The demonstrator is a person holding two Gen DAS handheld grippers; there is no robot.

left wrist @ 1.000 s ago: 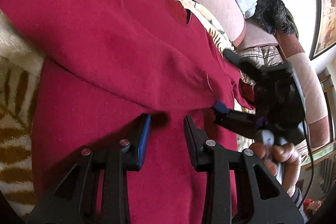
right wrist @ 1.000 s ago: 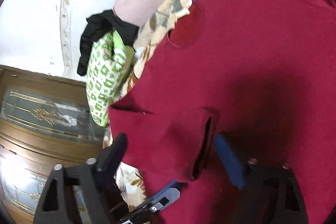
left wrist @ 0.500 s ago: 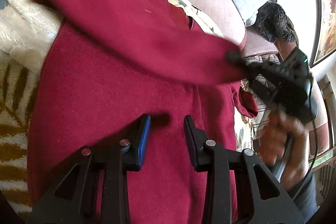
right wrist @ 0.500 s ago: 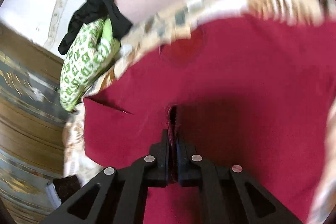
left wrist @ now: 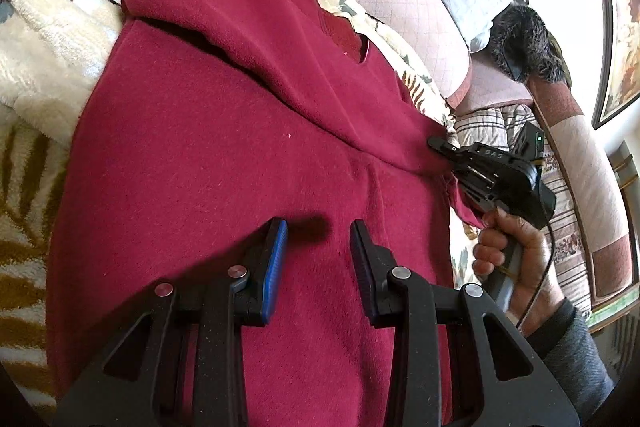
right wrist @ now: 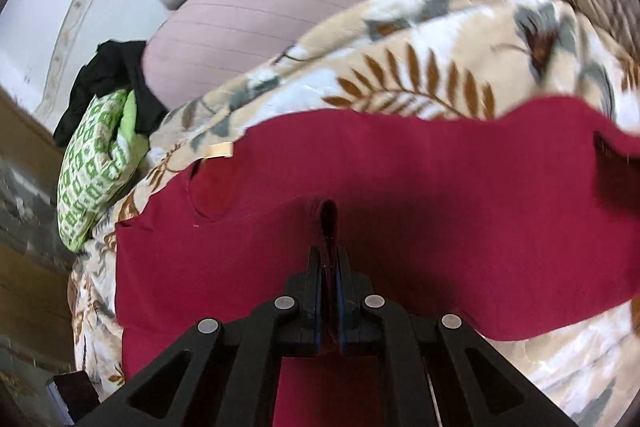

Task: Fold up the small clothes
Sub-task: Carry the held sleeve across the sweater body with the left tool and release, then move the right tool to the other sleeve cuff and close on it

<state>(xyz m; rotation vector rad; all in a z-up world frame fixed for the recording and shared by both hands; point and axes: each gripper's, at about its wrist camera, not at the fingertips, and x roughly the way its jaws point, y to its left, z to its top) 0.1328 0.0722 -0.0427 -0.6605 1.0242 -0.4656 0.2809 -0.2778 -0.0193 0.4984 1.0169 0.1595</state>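
Left tool (left wrist: 318, 231) hovers with jaws parted; right tool (right wrist: 329, 259), hand-held, is clamped tight on cloth.

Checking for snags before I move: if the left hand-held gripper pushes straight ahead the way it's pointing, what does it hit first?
Most likely the red garment. The left hand-held gripper is open just above the flat cloth, aimed along it toward the raised fold; depth is unclear, so it may graze the flat layer first.

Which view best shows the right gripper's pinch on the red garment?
The right wrist view: the right gripper is shut on a raised ridge of the red garment, seen head-on. The left wrist view shows that gripper from the side, fabric drawn toward it, while the left gripper is open above the cloth.
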